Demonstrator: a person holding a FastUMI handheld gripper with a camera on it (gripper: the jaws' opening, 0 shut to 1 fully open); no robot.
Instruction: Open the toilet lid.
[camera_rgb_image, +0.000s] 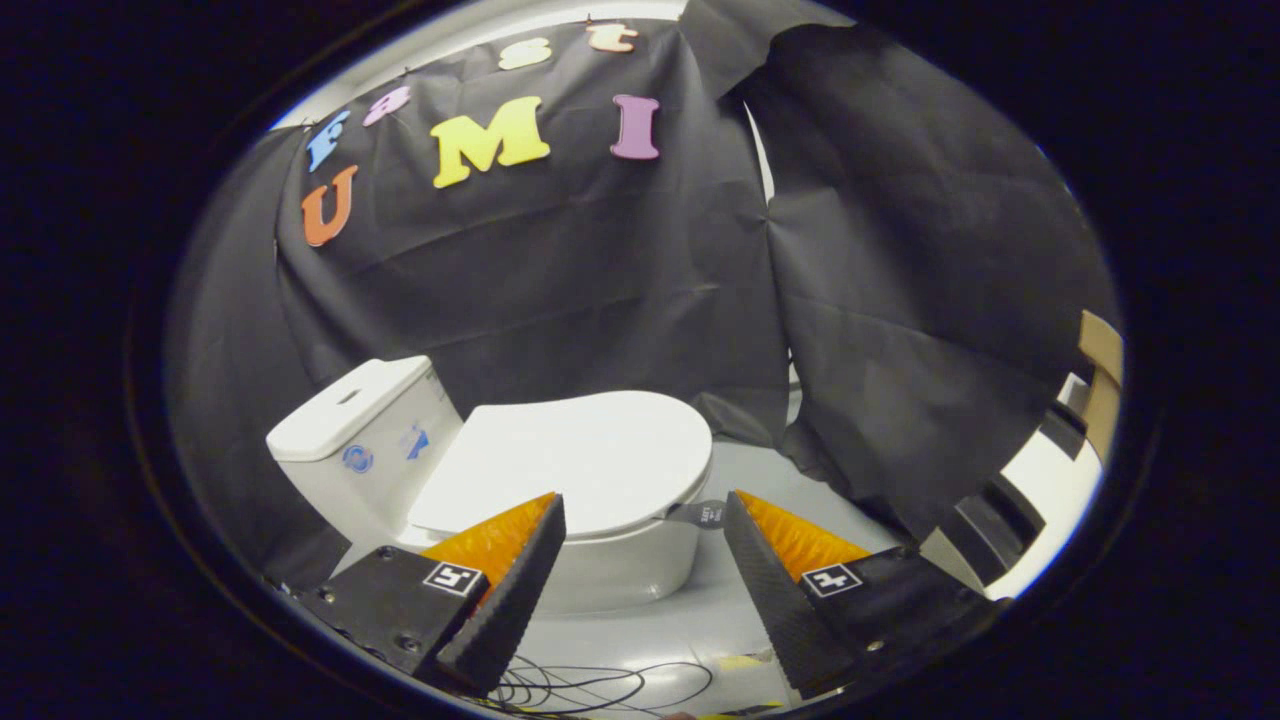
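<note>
The gripper (645, 510) has its two fingers spread wide apart, with nothing held between them and neither finger touching anything. Just ahead of them and a little to the left stands a white toilet (520, 500) on a pale grey floor (800, 480). Its lid (575, 460) lies flat and closed over the bowl, a smooth rounded shape whose front edge sits between the two fingertips as seen from the gripper view. A small dark tab (703, 514) sticks out from the front rim of the lid, just beside the tip of the right finger but apart from it. Behind the lid rises the tank (360, 440), with a button set in its top and small blue marks on its side. Black cloth (560, 280) hangs as a wall behind the toilet and folds round to the right. Thin dark cables (590, 685) lie in loops on the floor below the fingers. Off to the right, past the cloth's edge, some dark and white pieces stand, too unclear to name.
</note>
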